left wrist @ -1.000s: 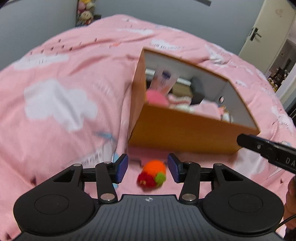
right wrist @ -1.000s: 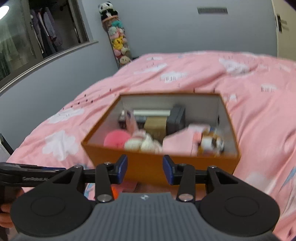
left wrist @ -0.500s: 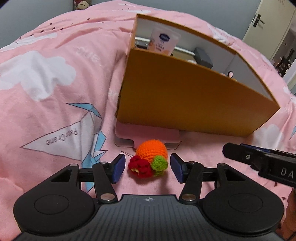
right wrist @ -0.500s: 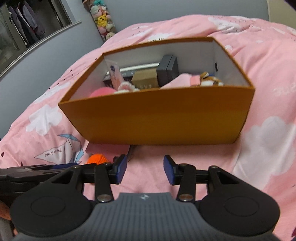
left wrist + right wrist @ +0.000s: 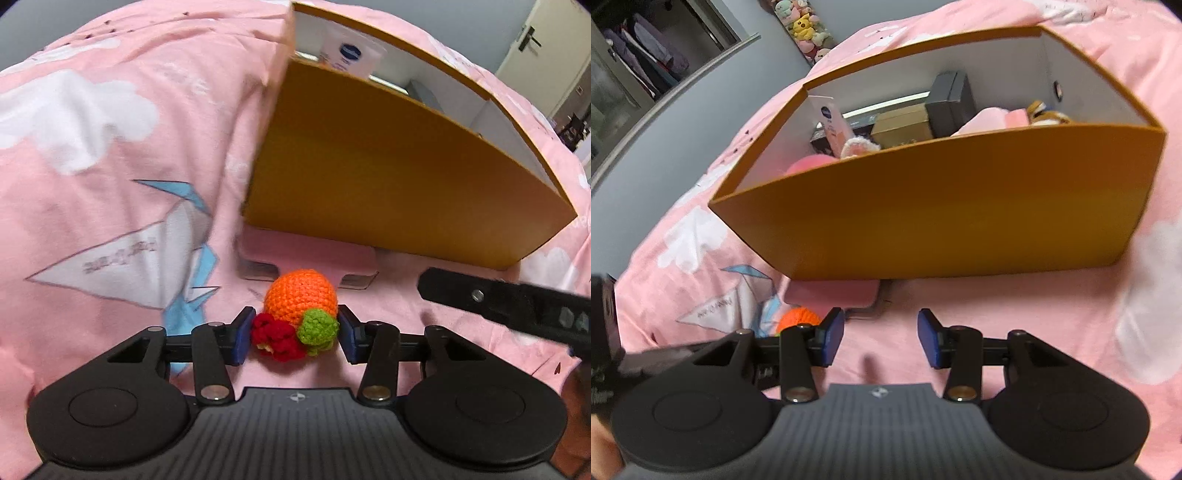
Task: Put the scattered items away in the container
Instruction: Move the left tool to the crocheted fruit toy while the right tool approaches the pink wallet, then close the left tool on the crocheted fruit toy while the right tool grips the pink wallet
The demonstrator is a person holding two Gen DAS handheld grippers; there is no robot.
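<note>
A crocheted orange toy point(image 5: 301, 301) with a red flower and a green leaf lies on the pink bedding just in front of the orange box point(image 5: 388, 177). My left gripper point(image 5: 295, 338) is closing around it, and the blue pads touch the red flower on one side and the green leaf on the other. My right gripper point(image 5: 881, 341) hangs open over bare bedding in front of the box point(image 5: 942, 221), with nothing between its fingers. In the right wrist view the toy point(image 5: 798, 319) peeks out behind the left finger.
A flat pink item point(image 5: 306, 253) lies partly under the box's near wall. The box holds several things: a lotion tube point(image 5: 831, 122), a gold carton, a dark case, plush toys. Grey walls, a closet and a door ring the bed.
Both grippers have sunk towards the bedding and the box looms larger. The left jaws widened, then came in onto the toy's sides. The right jaws look unchanged.
</note>
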